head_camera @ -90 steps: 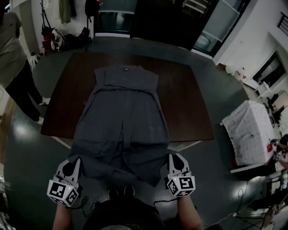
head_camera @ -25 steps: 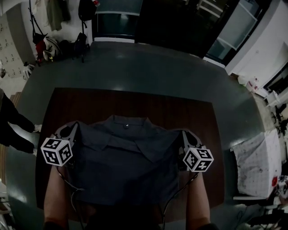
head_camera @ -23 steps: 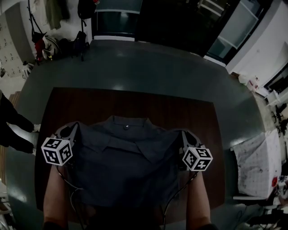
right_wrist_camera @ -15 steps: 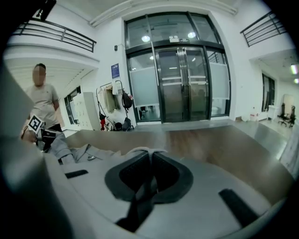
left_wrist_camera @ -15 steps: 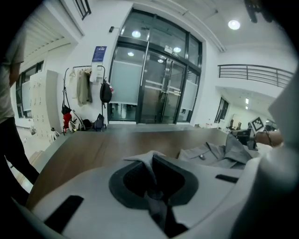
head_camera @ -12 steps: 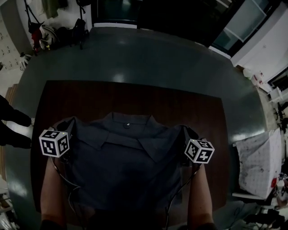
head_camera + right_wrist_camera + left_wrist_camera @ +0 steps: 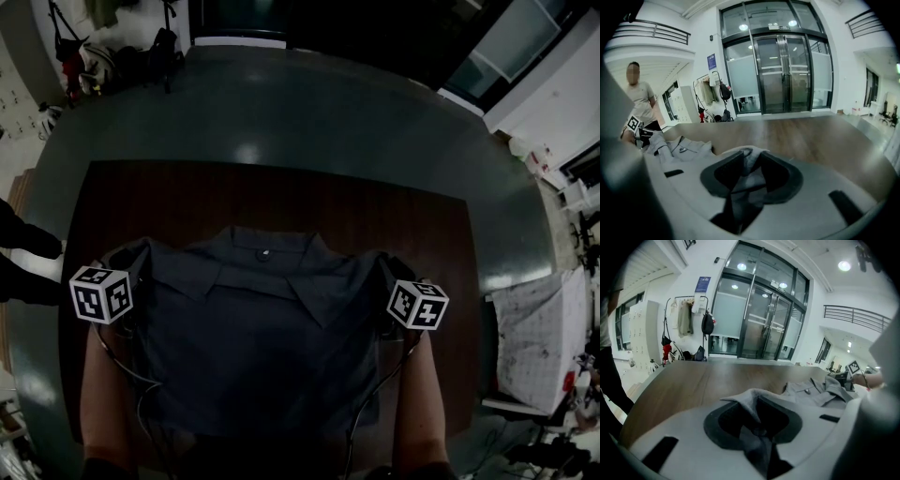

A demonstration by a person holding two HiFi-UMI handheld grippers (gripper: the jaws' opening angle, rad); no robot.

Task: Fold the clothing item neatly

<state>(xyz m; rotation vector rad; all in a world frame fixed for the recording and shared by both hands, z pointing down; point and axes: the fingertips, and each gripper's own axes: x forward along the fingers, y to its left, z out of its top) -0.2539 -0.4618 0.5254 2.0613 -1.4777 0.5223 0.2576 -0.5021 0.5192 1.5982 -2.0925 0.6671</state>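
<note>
Shirt (image 7: 258, 347) lies on worktop (image 7: 281, 197); left gripper (image 7: 757, 427) fingers, just opening, narrowly straddle its edge fabric, right gripper (image 7: 747, 180) fingers stand wider; from above, fingertips barely show.

One grey garment (image 7: 262, 328) lies on one brown desk (image 7: 281, 202), and its one collar button (image 7: 262, 253) sits between the two pairs of jaws. There are two grippers, the left gripper (image 7: 125, 259) and the right gripper (image 7: 390, 268), carrying two marker cubes (image 7: 101, 293) (image 7: 418, 304). Both pairs of jaws have just been opening, each with one fold of the garment between them. One person (image 7: 641, 103) stands left of the right jaws.
</note>
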